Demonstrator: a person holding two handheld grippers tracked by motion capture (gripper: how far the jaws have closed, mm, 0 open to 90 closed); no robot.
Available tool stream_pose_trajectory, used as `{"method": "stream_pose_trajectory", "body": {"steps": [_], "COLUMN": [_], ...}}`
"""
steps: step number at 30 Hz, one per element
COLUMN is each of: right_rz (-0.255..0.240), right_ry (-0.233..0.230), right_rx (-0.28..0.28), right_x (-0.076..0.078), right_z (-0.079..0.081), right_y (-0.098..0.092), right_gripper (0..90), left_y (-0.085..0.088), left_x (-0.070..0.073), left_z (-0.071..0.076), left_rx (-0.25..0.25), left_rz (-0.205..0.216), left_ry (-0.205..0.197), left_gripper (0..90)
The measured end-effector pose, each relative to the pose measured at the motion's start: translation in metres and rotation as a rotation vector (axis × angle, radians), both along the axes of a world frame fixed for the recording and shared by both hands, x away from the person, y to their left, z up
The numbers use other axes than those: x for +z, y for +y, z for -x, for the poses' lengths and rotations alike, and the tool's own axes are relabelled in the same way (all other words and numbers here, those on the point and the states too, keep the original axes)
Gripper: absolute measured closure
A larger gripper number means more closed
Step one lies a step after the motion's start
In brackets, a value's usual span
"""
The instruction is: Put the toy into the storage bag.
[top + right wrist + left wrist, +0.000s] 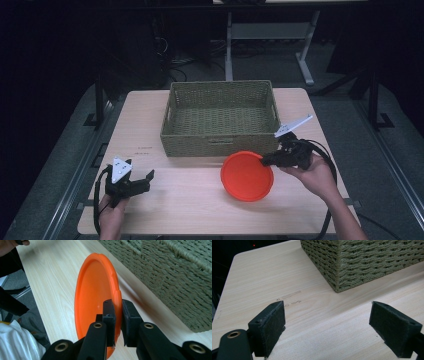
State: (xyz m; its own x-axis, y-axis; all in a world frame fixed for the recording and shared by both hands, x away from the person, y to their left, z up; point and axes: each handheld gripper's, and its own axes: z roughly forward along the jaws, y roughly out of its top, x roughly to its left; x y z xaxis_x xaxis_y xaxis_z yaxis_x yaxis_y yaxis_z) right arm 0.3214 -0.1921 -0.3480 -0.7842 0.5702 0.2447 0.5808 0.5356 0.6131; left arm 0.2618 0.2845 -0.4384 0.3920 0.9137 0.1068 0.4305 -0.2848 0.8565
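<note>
**Right gripper pinching the orange plate's rim**

The right gripper (266, 160) is clamping its 2 jaws on the rim of the orange plate (247, 176), which is sitting at the near right of the wooden table (190, 200), just in front of the woven basket (220, 142). In the right gripper view the plate (95, 292) is standing on edge between the jaws. The left gripper (145, 178) is hovering near the table's left front, jaws spread wide with nothing between them.
</note>
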Motion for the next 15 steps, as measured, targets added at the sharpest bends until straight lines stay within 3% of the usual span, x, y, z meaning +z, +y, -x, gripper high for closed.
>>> {"method": "stream_pose_trajectory", "body": {"steps": [15], "right_rz": [-0.032], "right_ry": [-0.045], "right_rx": [-0.03], "right_x": [0.035], "right_z": [-0.008], "right_y": [-0.006], "right_gripper": [82.0], "left_y": [-0.001], "left_x": [0.0], "left_z": [0.0], "left_rx": [-0.01], "left_rz": [-0.015], "left_ry": [-0.002], "left_gripper": [12.8]}}
